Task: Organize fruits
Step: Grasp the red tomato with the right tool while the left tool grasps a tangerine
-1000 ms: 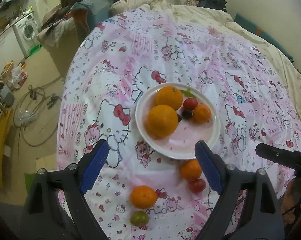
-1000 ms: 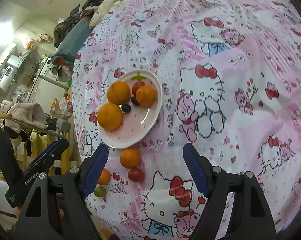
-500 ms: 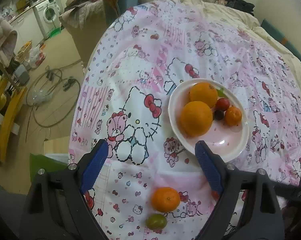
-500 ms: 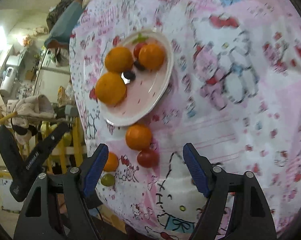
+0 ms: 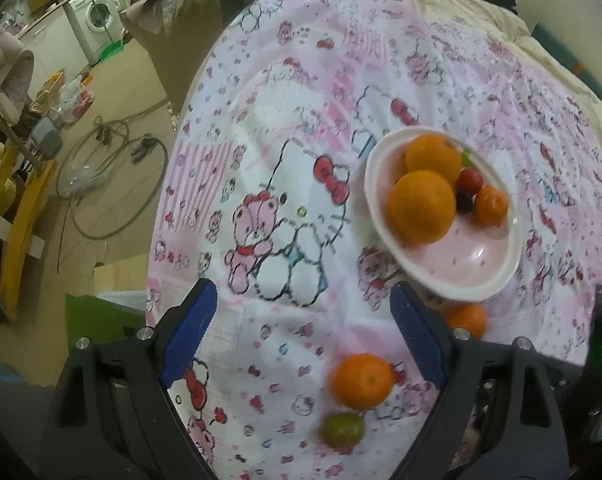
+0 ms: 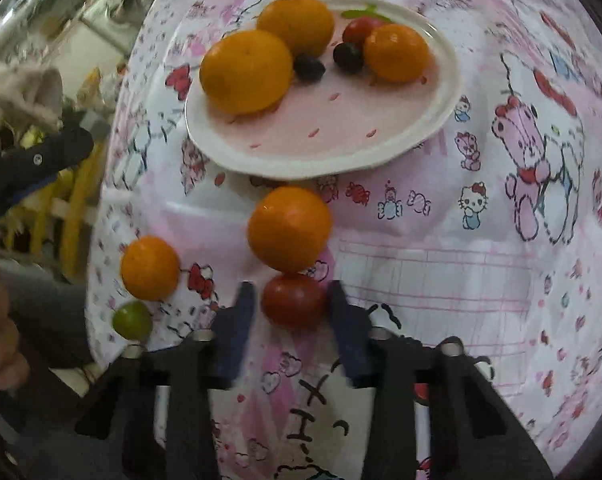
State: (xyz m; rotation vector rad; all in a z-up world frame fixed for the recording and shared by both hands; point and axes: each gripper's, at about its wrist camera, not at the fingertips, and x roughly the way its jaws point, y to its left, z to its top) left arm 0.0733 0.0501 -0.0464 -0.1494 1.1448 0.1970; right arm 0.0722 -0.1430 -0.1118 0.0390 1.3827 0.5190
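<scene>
Fruits lie loose on the pink cartoon-print cloth below the white plate (image 6: pixel 441 120). The right gripper (image 6: pixel 291 304) has just been closing, jaws now narrow around the small red tomato (image 6: pixel 293 300); squeeze gently. The left gripper (image 5: pixel 301 336) hangs wide, empty.

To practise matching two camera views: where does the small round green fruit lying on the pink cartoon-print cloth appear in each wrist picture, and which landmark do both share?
Left wrist view: the small round green fruit lies low, right of centre, just below a small orange mandarin.
Right wrist view: the fruit lies at lower left, near the cloth's edge, below that mandarin.
Shared landmark: the white-rimmed pink plate.
</scene>
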